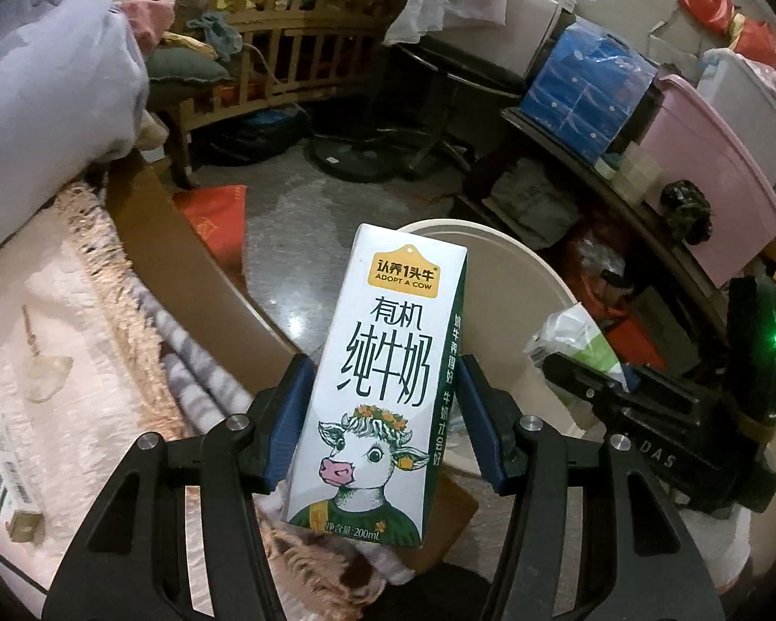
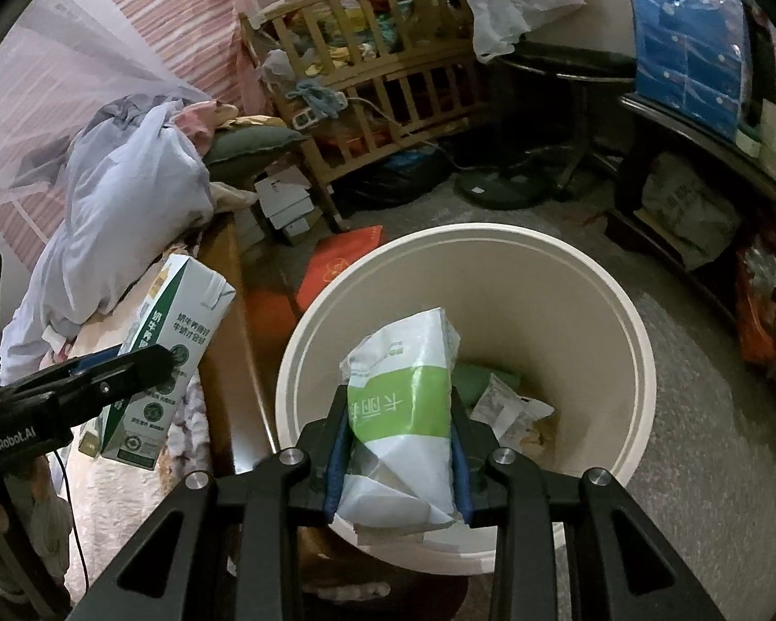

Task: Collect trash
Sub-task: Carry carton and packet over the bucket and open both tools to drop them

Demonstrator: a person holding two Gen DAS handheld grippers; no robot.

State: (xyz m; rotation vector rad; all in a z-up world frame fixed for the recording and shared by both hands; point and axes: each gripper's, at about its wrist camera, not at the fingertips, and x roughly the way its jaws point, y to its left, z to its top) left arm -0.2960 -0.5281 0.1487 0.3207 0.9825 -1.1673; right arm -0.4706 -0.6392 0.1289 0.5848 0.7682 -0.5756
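Cluttered room. Wooden crib (image 2: 367,83) piled with clothes against far wall, green cushion (image 2: 251,147) beside it. Pale bundled bedding (image 2: 129,217) heaped on bed at left; fringed pink blanket (image 1: 77,321) below. Blue plastic-wrapped pack (image 1: 584,88) and pink storage tub (image 1: 719,176) on dark shelf unit at right. Red packet (image 2: 346,259) flat on grey floor.

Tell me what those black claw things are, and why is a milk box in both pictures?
Each claw is a hand-held gripper; a person holds one in each hand. A small camera sits on each, looking along its fingers, so there is one picture per claw. The left hand-held gripper squeezes the milk carton. The right hand-held gripper holds a white and green bag over the cream trash bin, which already has wrappers inside. Its camera also sees the milk carton from the side. That is why it appears twice.
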